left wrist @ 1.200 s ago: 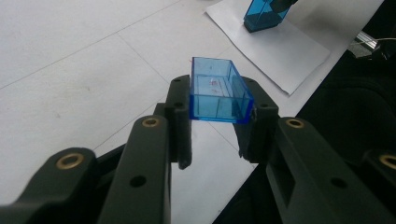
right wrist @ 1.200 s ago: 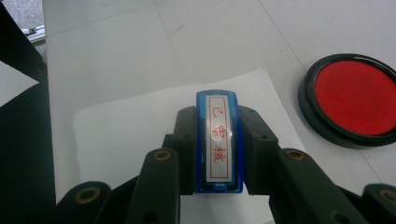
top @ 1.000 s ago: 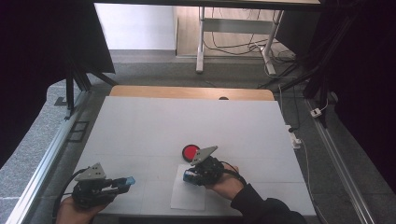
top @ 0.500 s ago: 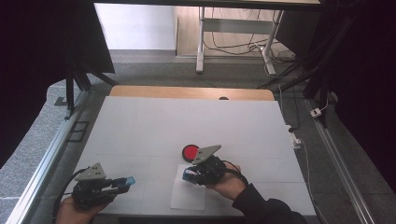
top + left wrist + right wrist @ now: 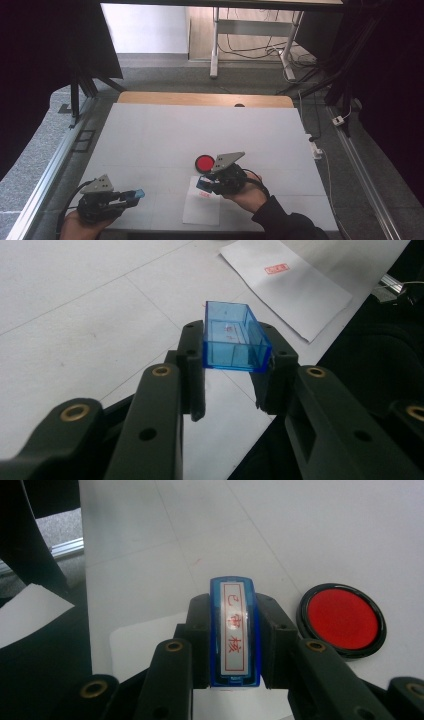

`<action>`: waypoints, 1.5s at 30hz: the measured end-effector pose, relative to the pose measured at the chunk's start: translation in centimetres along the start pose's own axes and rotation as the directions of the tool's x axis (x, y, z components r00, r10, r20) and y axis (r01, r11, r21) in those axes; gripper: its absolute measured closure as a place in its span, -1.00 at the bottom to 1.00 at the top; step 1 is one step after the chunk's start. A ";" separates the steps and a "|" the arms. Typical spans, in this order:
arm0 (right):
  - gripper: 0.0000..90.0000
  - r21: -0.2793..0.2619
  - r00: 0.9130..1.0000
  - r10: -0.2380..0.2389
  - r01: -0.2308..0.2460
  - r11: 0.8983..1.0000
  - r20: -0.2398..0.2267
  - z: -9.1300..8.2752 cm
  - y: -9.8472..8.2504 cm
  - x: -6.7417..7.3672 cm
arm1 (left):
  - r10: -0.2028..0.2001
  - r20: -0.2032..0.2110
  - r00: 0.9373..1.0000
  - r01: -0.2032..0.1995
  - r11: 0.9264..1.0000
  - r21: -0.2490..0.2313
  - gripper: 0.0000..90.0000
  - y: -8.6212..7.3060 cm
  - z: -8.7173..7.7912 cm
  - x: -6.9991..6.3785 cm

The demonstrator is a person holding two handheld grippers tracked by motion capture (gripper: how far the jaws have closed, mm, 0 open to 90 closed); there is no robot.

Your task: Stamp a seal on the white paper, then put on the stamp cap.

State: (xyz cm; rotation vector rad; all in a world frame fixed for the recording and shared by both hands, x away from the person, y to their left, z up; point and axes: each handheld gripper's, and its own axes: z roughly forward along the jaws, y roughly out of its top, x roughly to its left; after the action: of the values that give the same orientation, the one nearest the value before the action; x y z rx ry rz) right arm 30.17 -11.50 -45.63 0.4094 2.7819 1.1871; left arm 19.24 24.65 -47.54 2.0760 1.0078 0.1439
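My left tongs [image 5: 235, 372] clamp the blue cap [image 5: 235, 342] at seven o'clock on the worktop [image 5: 200, 125]. My right tongs [image 5: 235, 640] grip the stamp [image 5: 235, 635] over the paper [image 5: 202, 210], ink pad [image 5: 204, 163] at one o'clock.

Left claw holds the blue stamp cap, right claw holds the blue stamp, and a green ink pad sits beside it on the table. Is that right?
Not quite: the ink pad is red, not green, as the right gripper view shows. The left claw does hold the blue cap, and the right claw the stamp.
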 end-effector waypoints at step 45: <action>0.59 -0.181 0.999 0.033 -0.036 0.983 -0.019 -3.8 1.4 -0.6 | 0.012 0.056 0.998 -0.013 1.000 0.012 0.52 0.2 0.2 0.1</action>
State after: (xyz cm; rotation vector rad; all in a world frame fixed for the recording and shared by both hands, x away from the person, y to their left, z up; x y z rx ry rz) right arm 30.33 -13.43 -41.97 0.4349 2.6585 1.4429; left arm 19.53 24.54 -47.53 2.0858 0.9645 0.0858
